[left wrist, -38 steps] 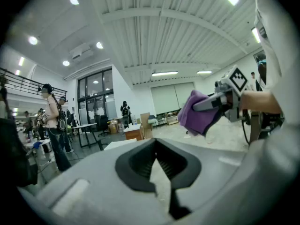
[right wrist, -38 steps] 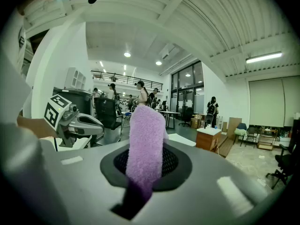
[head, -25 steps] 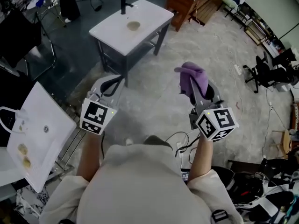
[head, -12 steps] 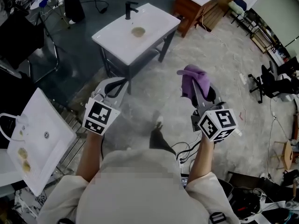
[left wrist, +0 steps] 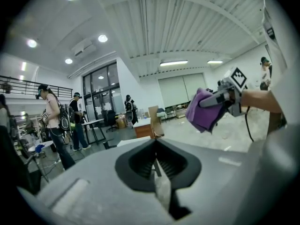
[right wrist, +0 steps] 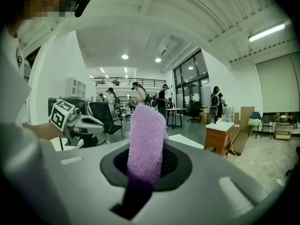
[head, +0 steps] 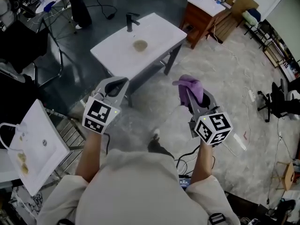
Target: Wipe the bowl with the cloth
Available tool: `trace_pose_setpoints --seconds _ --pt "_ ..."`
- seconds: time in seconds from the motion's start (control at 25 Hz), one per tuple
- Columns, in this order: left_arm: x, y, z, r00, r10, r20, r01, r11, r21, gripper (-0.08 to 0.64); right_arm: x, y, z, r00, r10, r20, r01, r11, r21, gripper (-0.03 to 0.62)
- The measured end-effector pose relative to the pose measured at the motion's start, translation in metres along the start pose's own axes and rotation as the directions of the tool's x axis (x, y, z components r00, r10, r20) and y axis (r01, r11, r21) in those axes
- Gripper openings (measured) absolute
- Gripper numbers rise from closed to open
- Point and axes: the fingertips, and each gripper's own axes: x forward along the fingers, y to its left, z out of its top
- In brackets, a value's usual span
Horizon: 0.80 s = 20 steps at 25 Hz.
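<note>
Purple cloth (right wrist: 146, 139) between right gripper's (right wrist: 145, 170) closed fingers

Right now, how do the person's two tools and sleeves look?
The left tool and right tool have grey bodies. Each carries a white cube with black square markers. A black cable hangs from the right one. The shirt is beige, short-sleeved.

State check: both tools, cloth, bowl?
left tool, shut, empty.
right tool, shut on the cloth.
cloth, clamped, free end sticking up past the jaws.
bowl, on the white table, untouched, apart from both tools.
</note>
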Motion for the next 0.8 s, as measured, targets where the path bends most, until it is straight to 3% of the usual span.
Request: trace_pose_setpoints --seconds 0.6,0.8 --pt "0.153 0.022 0.04 0.998 0.03 -0.046 -0.031 0.999 -0.019 0.002 0.072 -0.139 0.01 0.995 0.068 -0.069 -0.069 0.998 -0.001 0.051" --pt "0.203 0.032 0.043 0.995 0.072 -0.074 -0.075 0.997 -0.028 0.002 0.095 -0.186 0.007 0.992 0.106 -0.072 -0.105 0.994 0.014 0.051"
